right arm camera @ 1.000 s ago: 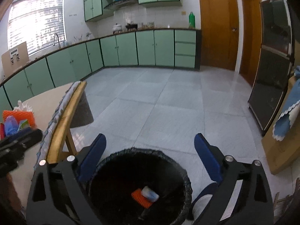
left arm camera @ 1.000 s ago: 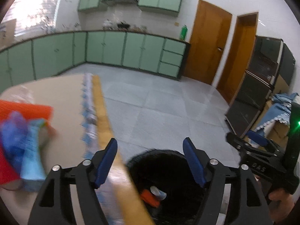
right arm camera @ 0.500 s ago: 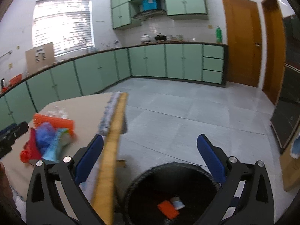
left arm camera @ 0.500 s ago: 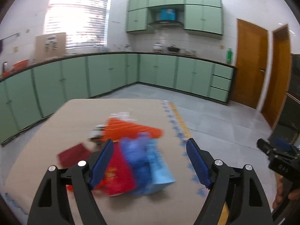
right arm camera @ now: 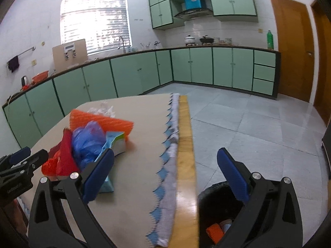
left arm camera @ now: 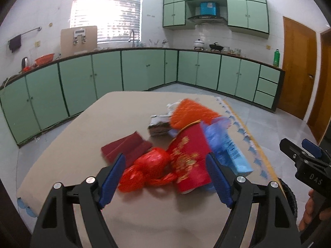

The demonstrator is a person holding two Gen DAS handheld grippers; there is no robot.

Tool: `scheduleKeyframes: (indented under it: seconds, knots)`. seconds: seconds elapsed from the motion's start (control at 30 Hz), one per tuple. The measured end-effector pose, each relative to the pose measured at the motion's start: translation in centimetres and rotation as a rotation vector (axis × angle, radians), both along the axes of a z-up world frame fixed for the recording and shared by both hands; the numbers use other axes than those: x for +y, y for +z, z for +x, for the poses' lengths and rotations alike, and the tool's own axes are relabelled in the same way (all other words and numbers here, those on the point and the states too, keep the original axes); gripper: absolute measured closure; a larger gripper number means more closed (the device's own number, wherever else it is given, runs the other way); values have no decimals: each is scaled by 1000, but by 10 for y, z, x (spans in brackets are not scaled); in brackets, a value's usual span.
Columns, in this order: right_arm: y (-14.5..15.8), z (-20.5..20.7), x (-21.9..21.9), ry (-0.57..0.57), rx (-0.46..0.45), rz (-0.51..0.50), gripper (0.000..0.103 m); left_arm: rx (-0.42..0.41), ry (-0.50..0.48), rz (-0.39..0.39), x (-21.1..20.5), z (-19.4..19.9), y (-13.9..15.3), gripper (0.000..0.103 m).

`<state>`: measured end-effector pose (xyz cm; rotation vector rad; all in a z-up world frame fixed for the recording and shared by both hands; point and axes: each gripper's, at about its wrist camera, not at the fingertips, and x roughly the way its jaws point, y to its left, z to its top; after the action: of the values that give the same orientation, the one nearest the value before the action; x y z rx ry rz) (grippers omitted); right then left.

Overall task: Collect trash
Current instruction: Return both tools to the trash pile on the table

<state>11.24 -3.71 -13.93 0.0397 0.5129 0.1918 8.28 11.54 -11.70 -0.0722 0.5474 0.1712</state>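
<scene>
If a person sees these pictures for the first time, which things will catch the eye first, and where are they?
The eye falls first on the bright trash heap on the table: a crumpled red wrapper, a red packet, a blue plastic bag and an orange piece behind them. The open left gripper points at this heap. Beside the table's edge, on the floor, stands a black bin, below the open right gripper.

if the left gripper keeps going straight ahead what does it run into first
Most likely the crumpled red plastic wrapper lying between the open fingers of the left gripper, with the red and gold packet just beyond; depth is uncertain.
</scene>
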Motion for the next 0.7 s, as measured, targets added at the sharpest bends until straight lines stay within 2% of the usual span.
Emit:
scheduleKeyframes:
  seconds: [0.13, 0.4, 0.53, 0.6, 0.67, 0.7]
  knots:
    - [-3, 2, 11, 23, 12, 1, 20, 14, 25, -10, 14, 3, -8, 28]
    - [-6, 5, 35, 74, 25, -16, 25, 69, 27, -37, 32, 13, -29, 36]
    - [-7, 5, 44, 98, 33, -25, 26, 107, 6, -80, 40, 19, -40, 48]
    - [-8, 6, 48, 113, 40, -29, 27, 116, -9, -95, 41, 21, -43, 58]
    - [-8, 6, 53, 130, 49, -32, 27, 121, -29, -114, 41, 22, -44, 76]
    - [-8, 6, 55, 139, 53, -31, 28, 124, -36, -119, 41, 22, -44, 81]
